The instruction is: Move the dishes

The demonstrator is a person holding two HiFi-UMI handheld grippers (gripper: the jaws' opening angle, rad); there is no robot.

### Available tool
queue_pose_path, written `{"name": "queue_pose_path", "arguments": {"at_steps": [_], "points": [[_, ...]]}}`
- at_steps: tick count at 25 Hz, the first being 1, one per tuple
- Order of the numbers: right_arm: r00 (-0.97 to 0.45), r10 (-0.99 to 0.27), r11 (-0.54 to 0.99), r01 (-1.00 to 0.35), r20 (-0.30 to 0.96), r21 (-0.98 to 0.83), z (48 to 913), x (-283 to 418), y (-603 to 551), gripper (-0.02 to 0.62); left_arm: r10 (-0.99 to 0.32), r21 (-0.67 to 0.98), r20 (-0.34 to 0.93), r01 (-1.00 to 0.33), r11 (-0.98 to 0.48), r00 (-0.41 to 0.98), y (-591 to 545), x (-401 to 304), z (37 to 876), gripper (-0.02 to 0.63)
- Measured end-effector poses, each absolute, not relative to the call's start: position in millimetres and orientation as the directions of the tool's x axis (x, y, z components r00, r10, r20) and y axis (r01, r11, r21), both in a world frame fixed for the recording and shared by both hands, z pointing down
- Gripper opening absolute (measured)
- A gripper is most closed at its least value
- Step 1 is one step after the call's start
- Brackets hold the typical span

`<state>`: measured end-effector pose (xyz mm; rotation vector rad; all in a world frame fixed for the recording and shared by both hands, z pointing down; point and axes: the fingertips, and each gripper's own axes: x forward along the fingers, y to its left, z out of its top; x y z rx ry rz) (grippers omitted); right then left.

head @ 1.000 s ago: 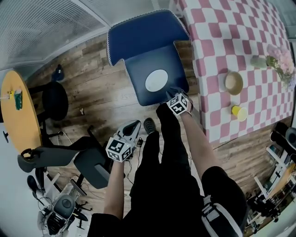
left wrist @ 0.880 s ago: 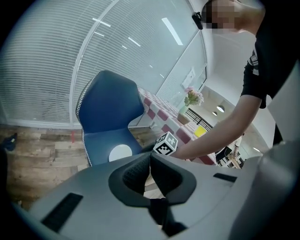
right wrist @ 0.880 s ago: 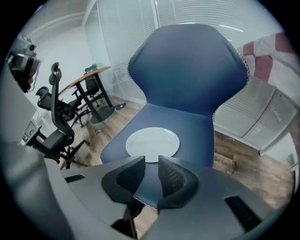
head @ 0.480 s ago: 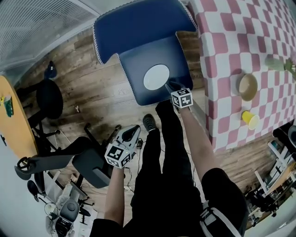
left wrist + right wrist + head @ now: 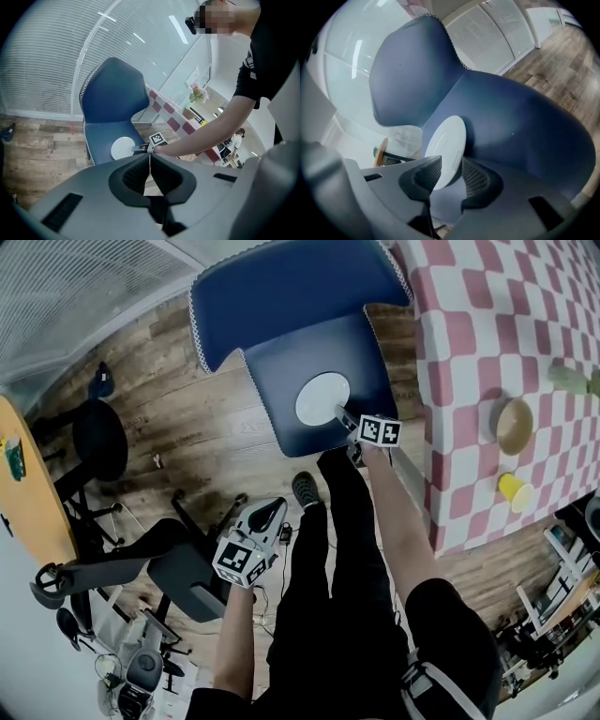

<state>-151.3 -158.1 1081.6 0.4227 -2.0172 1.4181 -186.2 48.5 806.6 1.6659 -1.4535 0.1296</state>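
A white plate (image 5: 322,397) lies on the seat of a blue chair (image 5: 291,296). My right gripper (image 5: 343,414) reaches down to the plate's near rim. In the right gripper view the plate (image 5: 446,145) has its rim between the jaws of the right gripper (image 5: 451,164); they have just been opening, and a gap shows beside the right pad. My left gripper (image 5: 265,515) hangs lower by my left leg, away from the chair. In its own view the left gripper (image 5: 149,171) is shut on nothing, and the plate (image 5: 123,148) shows ahead.
A pink checkered table (image 5: 487,296) stands right of the chair, with a tan bowl (image 5: 515,425), a yellow cup (image 5: 514,488) and a pale green cup (image 5: 567,379). A black office chair (image 5: 103,442), a grey chair (image 5: 178,568) and a round yellow table (image 5: 23,484) stand at the left.
My right gripper has rolled and come down onto the plate's near rim. The left gripper has sunk a little. The plate stays on the seat.
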Motion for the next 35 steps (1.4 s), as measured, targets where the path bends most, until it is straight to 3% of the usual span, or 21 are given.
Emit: {"name": "queue_pose_path", "arguments": {"at_steps": [2, 7, 9, 17, 26, 35], "points": [[-0.766, 0.097, 0.318, -0.581, 0.635, -0.749, 1082, -156, -159, 0.155, -0.745, 0.539, 0.592, -0.838, 0.084, 0.306, 47, -189, 805, 0.025], [-0.783, 0.046, 0.222, -0.597, 0.620, -0.771, 1091, -159, -164, 0.069, -0.744, 0.537, 0.595, -0.839, 0.086, 0.305, 49, -196, 803, 0.025], [-0.808, 0.031, 0.183, -0.575, 0.589, -0.798, 1090, -161, -166, 0.086, -0.758, 0.539, 0.582, -0.838, 0.086, 0.296, 48, -199, 802, 0.025], [-0.863, 0.034, 0.079, -0.500, 0.504, -0.862, 1079, -166, -164, 0.032, -0.788, 0.542, 0.550, -0.836, 0.084, 0.278, 45, -206, 800, 0.025], [-0.884, 0.022, 0.066, -0.465, 0.467, -0.883, 1038, -184, -137, 0.029, -0.793, 0.525, 0.547, -0.848, 0.074, 0.269, 56, -206, 768, 0.025], [-0.905, 0.091, 0.169, -0.396, 0.415, -0.902, 962, -206, -108, 0.029, -0.772, 0.446, 0.581, -0.894, 0.038, 0.257, 79, -195, 733, 0.025]]}}
